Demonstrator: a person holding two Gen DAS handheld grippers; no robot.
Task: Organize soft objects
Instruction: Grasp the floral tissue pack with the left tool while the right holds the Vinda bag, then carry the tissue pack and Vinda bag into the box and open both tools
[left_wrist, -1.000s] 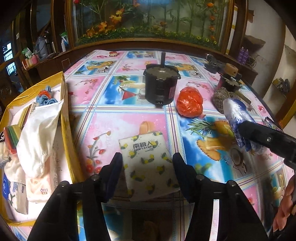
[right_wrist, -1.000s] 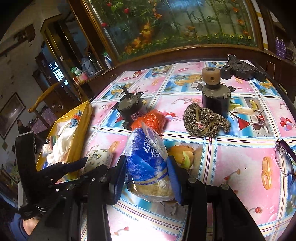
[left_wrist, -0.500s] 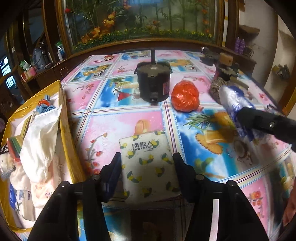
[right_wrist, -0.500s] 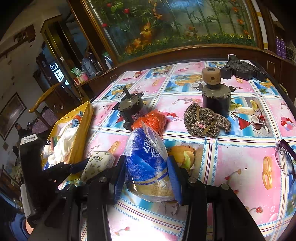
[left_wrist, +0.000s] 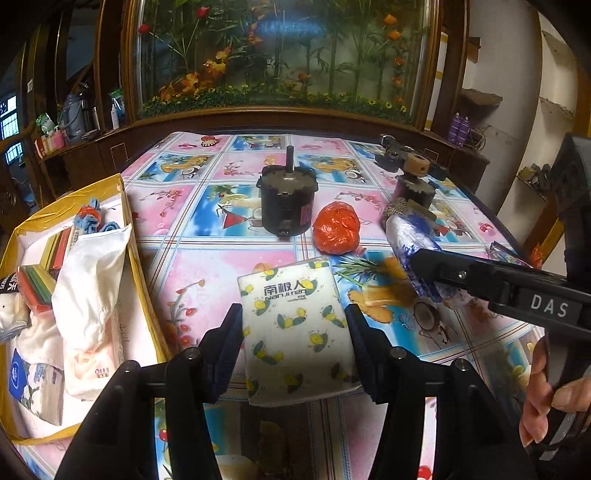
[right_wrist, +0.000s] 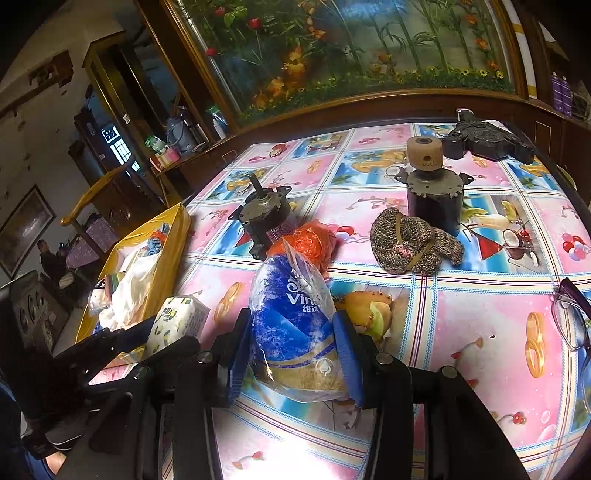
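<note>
Gripping a lemon-print tissue pack (left_wrist: 299, 332) nearest the camera, the left gripper (left_wrist: 293, 347) holds it clear of the table (right_wrist: 480, 332); just right, the right gripper (right_wrist: 293, 354) clamps a blue tissue bag (right_wrist: 295, 325). Left sits the yellow box (left_wrist: 140, 266); farther back, an orange bag (left_wrist: 336, 229) and knitted hat (right_wrist: 406, 247).

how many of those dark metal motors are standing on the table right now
2. One motor with a thin shaft stands behind the orange bag; the motor with a tan cap stands behind the knitted hat. More may be hidden.
</note>
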